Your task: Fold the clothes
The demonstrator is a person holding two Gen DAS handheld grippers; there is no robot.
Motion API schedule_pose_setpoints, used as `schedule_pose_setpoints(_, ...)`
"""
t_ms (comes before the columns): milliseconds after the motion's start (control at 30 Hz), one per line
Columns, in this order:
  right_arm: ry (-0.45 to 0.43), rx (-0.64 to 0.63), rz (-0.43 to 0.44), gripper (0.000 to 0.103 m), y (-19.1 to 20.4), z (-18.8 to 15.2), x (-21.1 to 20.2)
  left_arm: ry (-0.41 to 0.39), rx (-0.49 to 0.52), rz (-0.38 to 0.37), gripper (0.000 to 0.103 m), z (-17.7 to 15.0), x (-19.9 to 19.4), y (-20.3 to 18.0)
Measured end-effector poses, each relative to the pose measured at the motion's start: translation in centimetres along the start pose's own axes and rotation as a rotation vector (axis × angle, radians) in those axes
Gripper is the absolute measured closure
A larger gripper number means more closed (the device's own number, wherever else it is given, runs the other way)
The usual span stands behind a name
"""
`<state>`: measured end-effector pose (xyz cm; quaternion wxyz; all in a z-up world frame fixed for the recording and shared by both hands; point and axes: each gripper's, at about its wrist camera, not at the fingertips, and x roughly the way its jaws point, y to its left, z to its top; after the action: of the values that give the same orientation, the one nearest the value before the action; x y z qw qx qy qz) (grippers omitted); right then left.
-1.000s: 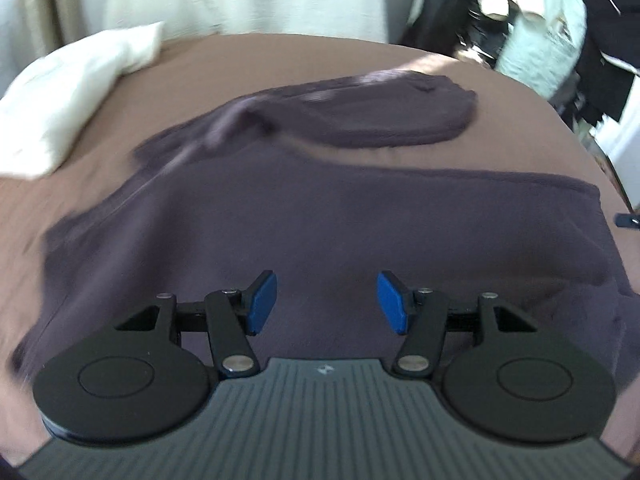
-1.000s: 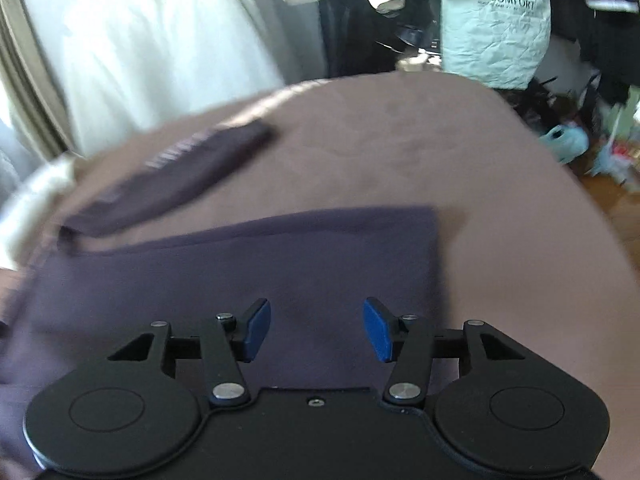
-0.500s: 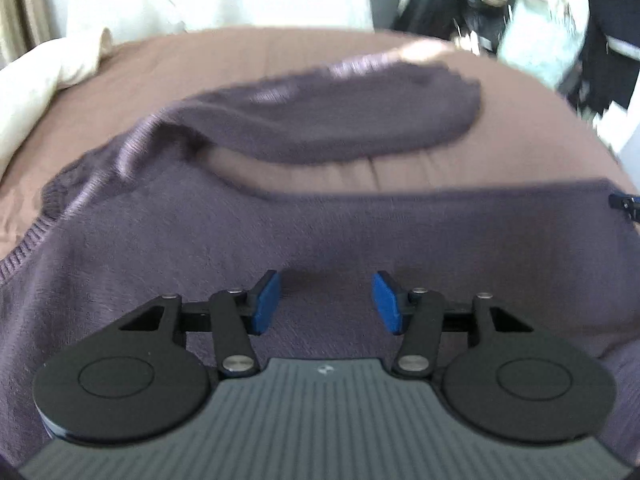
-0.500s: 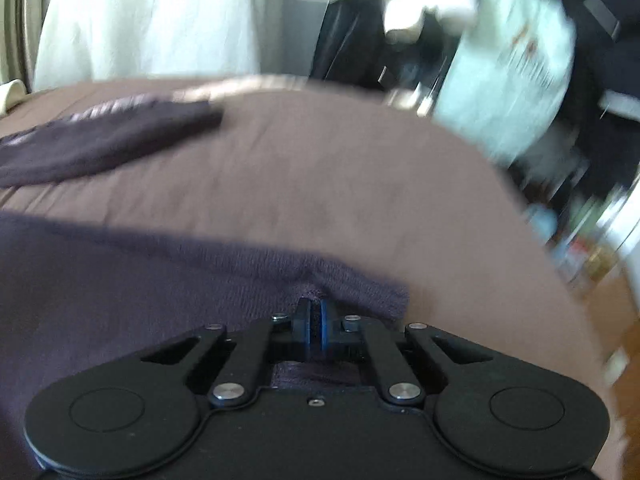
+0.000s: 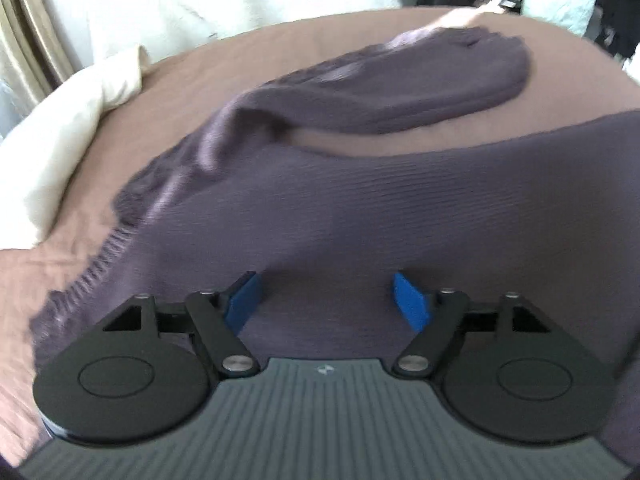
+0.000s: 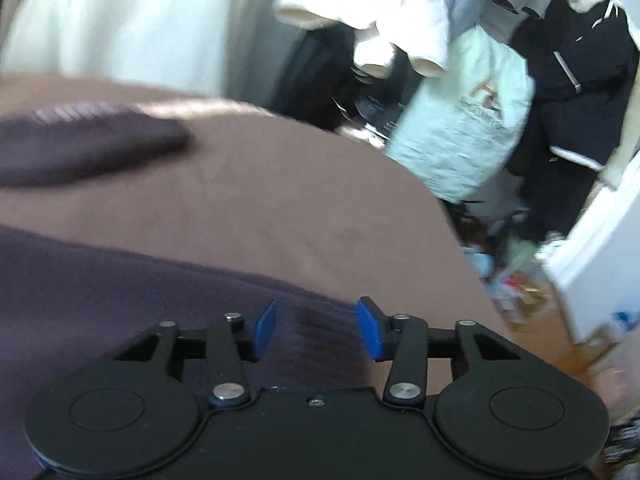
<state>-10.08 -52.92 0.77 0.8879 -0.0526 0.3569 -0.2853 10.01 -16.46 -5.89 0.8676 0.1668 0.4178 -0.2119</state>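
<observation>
Nearest, the left claw (image 5: pixel 326 300) hangs low over the purple sweater (image 5: pixel 360 216), its jaws opening wide with knit below them but nothing pinched. A second ago it was higher and less spread. The right claw (image 6: pixel 316 330) sits at the sweater's edge at 6 o'clock in its view; half a second ago it was clenched on that edge, and now its jaws are opening, the fabric between the pads released. That suggests the hem has just been laid down and a fold step finished or re-gripped. Farther off, at 12 o'clock, the sleeve (image 5: pixel 400 84) lies across the brown bed (image 6: pixel 280 184), apart from the body. A pillow (image 5: pixel 68 140) rests at 10 o'clock.
</observation>
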Motion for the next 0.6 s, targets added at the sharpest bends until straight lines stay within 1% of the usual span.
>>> schedule_pose_setpoints(33,-0.013,0.020,0.060,0.049,0.5,0.2,-1.2,0.006,-0.001,0.015,0.024,0.2,0.5,0.5)
schedule_pose_setpoints(67,-0.013,0.034,0.108,0.045,1.1,0.6,-2.2,0.008,-0.021,0.042,0.024,0.7,0.8,1.1)
schedule_pose_setpoints(100,-0.007,0.046,0.152,0.044,1.8,0.9,-3.3,0.011,-0.042,0.069,0.024,1.2,1.2,1.6)
schedule_pose_setpoints(167,-0.006,0.097,0.249,0.043,2.6,0.7,-6.4,0.004,-0.081,0.136,0.028,2.1,1.0,2.5)
schedule_pose_setpoints(200,-0.007,0.126,0.296,0.038,2.9,0.4,-8.0,-0.010,-0.094,0.146,0.029,2.2,0.3,2.9)
schedule_pose_setpoints(233,-0.007,0.154,0.341,0.036,3.1,0.0,-9.5,-0.027,-0.102,0.119,0.029,2.1,-0.6,3.4)
schedule_pose_setpoints(333,-0.002,0.253,0.427,0.026,3.0,-2.7,-13.6,-0.040,-0.098,-0.080,0.028,0.4,-3.9,4.8)
schedule_pose_setpoints(367,0.006,0.282,0.444,0.014,3.0,-3.8,-14.1,-0.024,-0.095,-0.134,0.027,-0.7,-4.9,5.1)
schedule_pose_setpoints(400,0.034,0.302,0.446,0.012,3.2,-5.1,-14.6,-0.006,-0.091,-0.189,0.026,-1.9,-5.8,5.4)
schedule_pose_setpoints(433,0.065,0.305,0.430,0.012,3.6,-6.1,-14.8,0.020,-0.082,-0.242,0.026,-3.4,-6.6,5.7)
schedule_pose_setpoints(467,0.080,0.315,0.405,0.012,3.5,-7.0,-15.2,0.051,-0.070,-0.279,0.026,-4.8,-7.1,6.0)
schedule_pose_setpoints(533,0.075,0.392,0.358,0.012,2.8,-9.2,-16.5,0.108,-0.055,-0.322,0.026,-7.2,-7.8,6.6)
schedule_pose_setpoints(567,0.074,0.433,0.336,0.012,2.5,-10.2,-17.2,0.140,-0.066,-0.339,0.026,-8.3,-8.1,7.2)
schedule_pose_setpoints(600,0.078,0.496,0.332,0.012,2.0,-11.4,-17.8,0.175,-0.088,-0.353,0.026,-9.3,-8.2,7.8)
